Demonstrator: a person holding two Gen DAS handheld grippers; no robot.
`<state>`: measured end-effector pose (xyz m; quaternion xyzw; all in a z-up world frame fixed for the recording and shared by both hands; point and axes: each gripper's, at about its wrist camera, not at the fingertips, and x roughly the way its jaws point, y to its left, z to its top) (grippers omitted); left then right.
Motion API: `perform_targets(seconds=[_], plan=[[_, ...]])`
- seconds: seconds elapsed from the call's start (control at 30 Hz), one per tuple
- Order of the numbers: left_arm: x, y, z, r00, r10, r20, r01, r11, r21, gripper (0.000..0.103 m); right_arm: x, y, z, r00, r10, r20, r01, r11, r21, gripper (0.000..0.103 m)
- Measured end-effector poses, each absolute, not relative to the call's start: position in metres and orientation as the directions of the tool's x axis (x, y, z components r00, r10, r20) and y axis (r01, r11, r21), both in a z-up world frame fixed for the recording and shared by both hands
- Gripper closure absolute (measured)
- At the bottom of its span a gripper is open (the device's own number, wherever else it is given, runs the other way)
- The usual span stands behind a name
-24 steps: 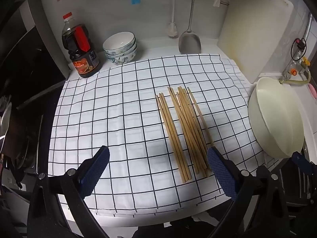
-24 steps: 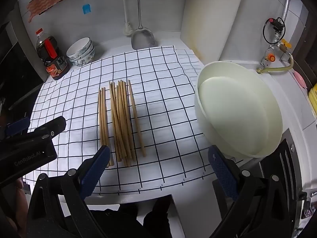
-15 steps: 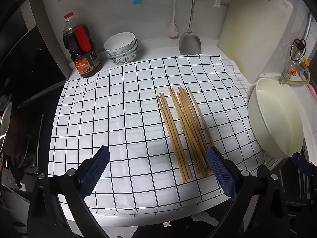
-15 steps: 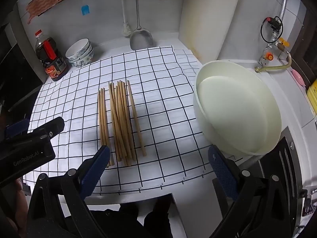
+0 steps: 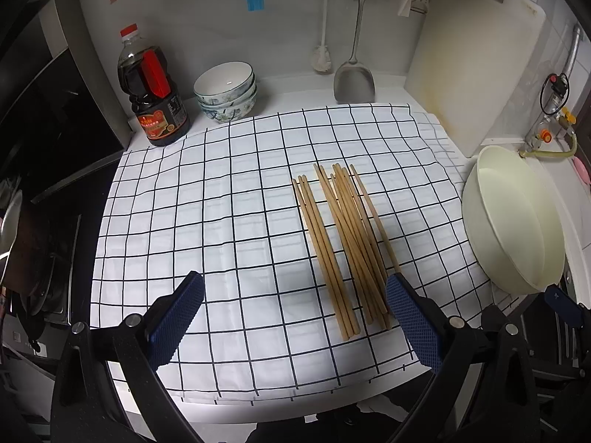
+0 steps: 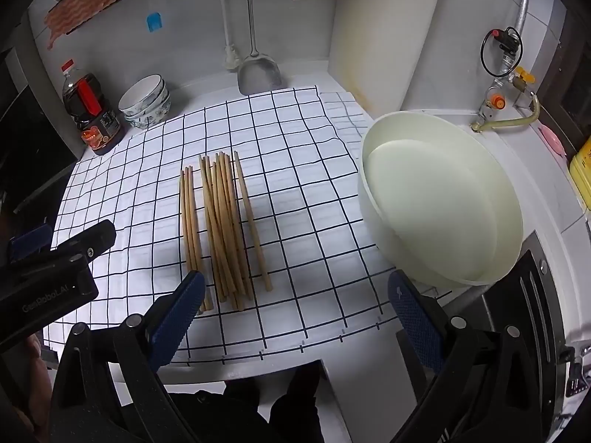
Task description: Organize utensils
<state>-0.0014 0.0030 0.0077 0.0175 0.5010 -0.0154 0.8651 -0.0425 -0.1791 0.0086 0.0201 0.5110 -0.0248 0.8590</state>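
Observation:
Several wooden chopsticks (image 5: 345, 243) lie side by side on a white cloth with a black grid (image 5: 207, 221), right of its middle. They also show in the right wrist view (image 6: 221, 229). My left gripper (image 5: 295, 317) is open and empty above the cloth's near edge, its right finger beside the chopsticks' near ends. My right gripper (image 6: 295, 317) is open and empty, held above the counter's front edge, just right of the chopsticks' near ends. The left gripper's body (image 6: 48, 277) shows at the left of the right wrist view.
A large cream basin (image 6: 439, 199) sits tilted at the right. A dark sauce bottle (image 5: 153, 92), stacked bowls (image 5: 226, 90), a hanging metal spatula (image 5: 354, 77) and a white cutting board (image 5: 476, 55) stand along the back wall. A stove (image 5: 44, 258) is at the left.
Both grippers have drifted slightly; the views shift a little. The chopsticks have not moved and both grippers stay open.

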Motion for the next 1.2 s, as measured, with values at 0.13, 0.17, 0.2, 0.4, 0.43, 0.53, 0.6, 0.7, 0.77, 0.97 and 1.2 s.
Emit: perform_targets(seconds=[0.13, 0.17, 0.2, 0.4, 0.43, 0.53, 0.6, 0.7, 0.77, 0.97, 1.2], plan=[[0.0025, 0.0028, 0.0061, 0.498, -0.009, -0.867, 0.049, 0.999, 0.018, 0.006, -0.0398, -0.1780, 0.0068, 0.475, -0.029, -0.880, 0.084, 0.996, 0.012, 0.008], [0.0028, 0.0028, 0.0053, 0.498, -0.009, -0.867, 0.049, 0.999, 0.018, 0.006, -0.0394, -0.1776, 0.0067, 0.474, -0.031, -0.880, 0.086, 0.996, 0.012, 0.008], [0.0038, 0.0026, 0.0050, 0.498, -0.009, -0.867, 0.049, 0.999, 0.018, 0.006, -0.0386, -0.1785, 0.0067, 0.474, -0.031, -0.880, 0.088, 0.996, 0.013, 0.008], [0.0033, 0.0022, 0.0046, 0.499, -0.010, -0.866, 0.049, 0.999, 0.017, 0.006, -0.0390, -0.1778, 0.0060, 0.475, -0.033, -0.879, 0.089, 0.996, 0.011, 0.008], [0.0035, 0.0012, 0.0039, 0.500, -0.009, -0.866, 0.050, 0.999, 0.018, 0.006, -0.0388, -0.1779, 0.0060, 0.475, -0.032, -0.879, 0.089, 0.996, 0.012, 0.008], [0.0069, -0.0007, 0.0033, 0.499, -0.009, -0.866, 0.053, 0.998, 0.021, 0.006, -0.0391, -0.1779, 0.0059, 0.476, -0.032, -0.879, 0.089, 0.996, 0.012, 0.008], [0.0057, -0.0002, 0.0034, 0.500, -0.008, -0.866, 0.052, 0.998, 0.021, 0.006, -0.0388, -0.1780, 0.0058, 0.475, -0.032, -0.879, 0.089, 0.996, 0.012, 0.008], [0.0064, -0.0008, 0.0033, 0.502, -0.008, -0.865, 0.052, 0.998, 0.021, 0.006, -0.0384, -0.1777, 0.0059, 0.476, -0.031, -0.879, 0.088, 0.996, 0.012, 0.008], [0.0071, -0.0003, 0.0032, 0.503, -0.008, -0.864, 0.052, 0.998, 0.021, 0.006, -0.0378, -0.1777, 0.0054, 0.474, -0.030, -0.880, 0.088, 0.996, 0.014, 0.008], [0.0070, 0.0012, 0.0038, 0.506, -0.009, -0.863, 0.053, 0.998, 0.021, 0.006, -0.0356, -0.1753, 0.0053, 0.475, -0.029, -0.879, 0.088, 0.996, 0.015, 0.008], [0.0077, 0.0026, 0.0043, 0.506, -0.010, -0.862, 0.053, 0.998, 0.020, 0.006, -0.0378, -0.1746, 0.0052, 0.478, -0.026, -0.878, 0.086, 0.996, 0.017, 0.008]])
